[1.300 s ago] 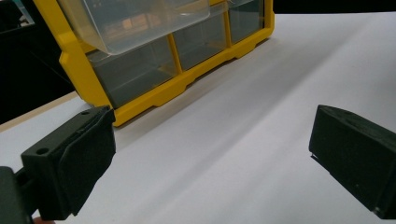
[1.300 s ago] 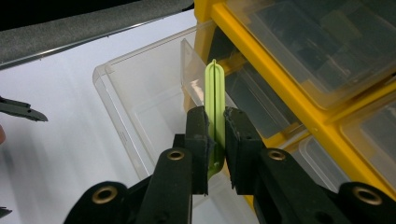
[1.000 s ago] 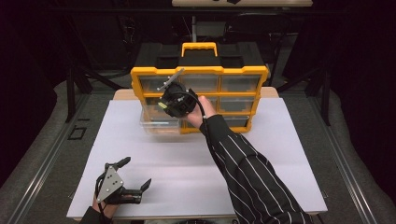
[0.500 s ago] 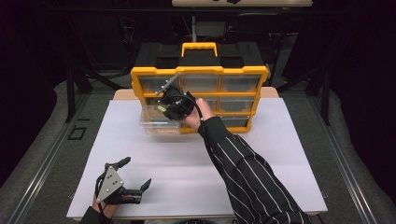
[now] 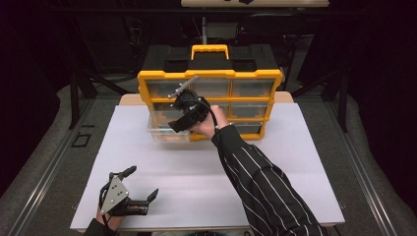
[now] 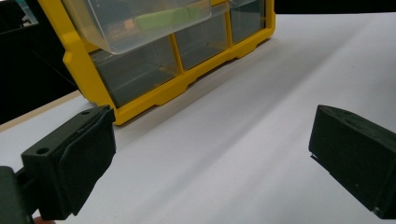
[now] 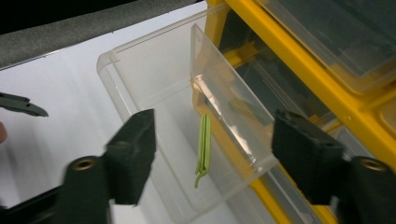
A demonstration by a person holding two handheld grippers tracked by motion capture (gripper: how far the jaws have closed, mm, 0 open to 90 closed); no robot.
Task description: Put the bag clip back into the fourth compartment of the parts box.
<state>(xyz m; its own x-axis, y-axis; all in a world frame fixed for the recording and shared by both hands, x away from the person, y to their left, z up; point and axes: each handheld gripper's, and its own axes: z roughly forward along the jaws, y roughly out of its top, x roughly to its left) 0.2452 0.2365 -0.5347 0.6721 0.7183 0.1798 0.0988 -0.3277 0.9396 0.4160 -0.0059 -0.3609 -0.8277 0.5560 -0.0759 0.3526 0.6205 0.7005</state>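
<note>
A yellow and black organiser [image 5: 255, 81] with clear drawers stands at the back of the white table [image 5: 275, 177]. One clear drawer [image 5: 167, 129] [image 7: 159, 79] on its left side is pulled out, and a thin green object [image 7: 203, 147] lies on its floor. My right gripper [image 5: 178, 123] [image 7: 212, 158] hovers open just above that drawer, nothing between its jaws. My left gripper [image 5: 142, 184] [image 6: 212, 158] rests open near the table's front left corner. From there the organiser [image 6: 140, 93] and the pulled-out drawer [image 6: 135, 23] lie ahead.
Dark floor and black stand legs surround the table. A striped sleeve [image 5: 265, 191] crosses the table's middle from the front edge. White tabletop stretches between the left gripper and the organiser.
The right gripper has stayed over the open drawer with only a slight shift. The left gripper has not moved.
</note>
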